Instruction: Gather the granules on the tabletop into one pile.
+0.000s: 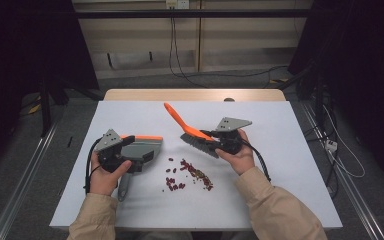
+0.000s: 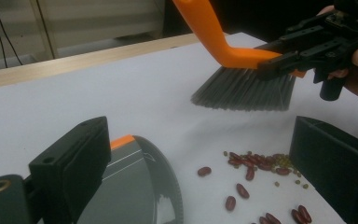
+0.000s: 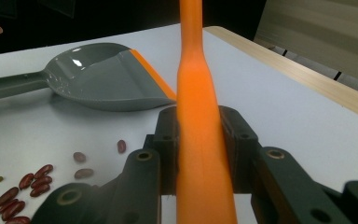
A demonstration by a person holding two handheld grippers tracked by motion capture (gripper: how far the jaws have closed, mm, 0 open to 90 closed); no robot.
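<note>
Sweeping step: right gripper (image 1: 219, 142) clamps the brush (image 1: 192, 134), bristles raised beyond the beans (image 1: 190, 172); left gripper (image 1: 130, 159) pinches the dustpan (image 3: 98, 79) beside them; next, probably sweep panward.

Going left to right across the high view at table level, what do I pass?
Left gripper → grey dustpan with its orange lip → scattered red beans → orange-handled brush → right gripper clamped on the brush, held in the person's right hand.
</note>
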